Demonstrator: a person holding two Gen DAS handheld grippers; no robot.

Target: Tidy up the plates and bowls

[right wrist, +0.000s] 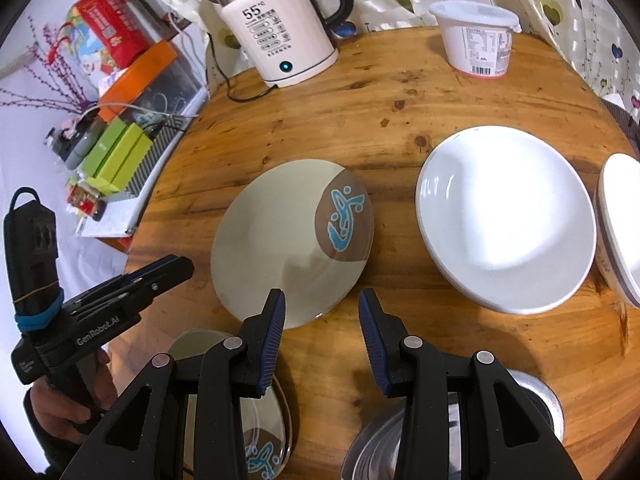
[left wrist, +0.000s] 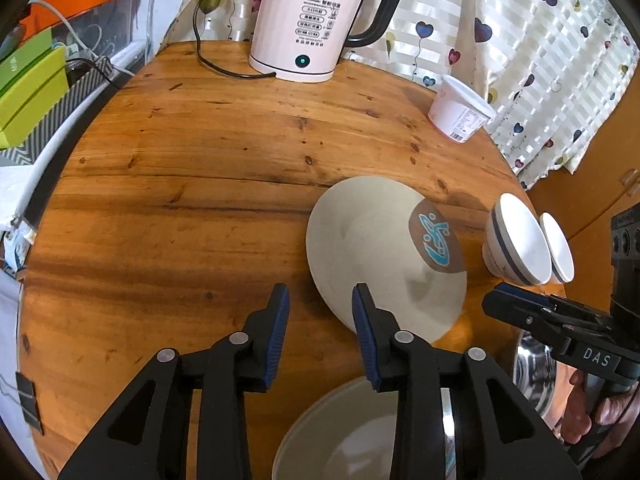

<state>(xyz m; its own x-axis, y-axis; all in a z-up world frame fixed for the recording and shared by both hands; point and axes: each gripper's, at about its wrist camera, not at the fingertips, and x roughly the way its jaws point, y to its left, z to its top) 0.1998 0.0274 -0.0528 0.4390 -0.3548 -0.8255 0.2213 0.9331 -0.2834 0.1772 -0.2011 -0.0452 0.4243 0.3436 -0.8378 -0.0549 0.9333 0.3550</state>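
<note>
Both my claws, left (left wrist: 320, 300) and right (right wrist: 322, 304), hang unclenched, gripping nothing. The round beige ceramic plate with brown fish patch (right wrist: 288, 236) lies mid-table: stiff, slick, breakable; I'd pinch its near rim.

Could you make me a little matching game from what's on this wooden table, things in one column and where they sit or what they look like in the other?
Things:
1. kettle
2. white plates
3. beige plate
4. tub

Descriptions:
A. brown patch with a blue fish
B. far right edge, barcode label
C. stacked, plain, right of centre
D. far edge, "55" printed, blue light

Pairs: 1-D, 2-C, 3-A, 4-B
</note>
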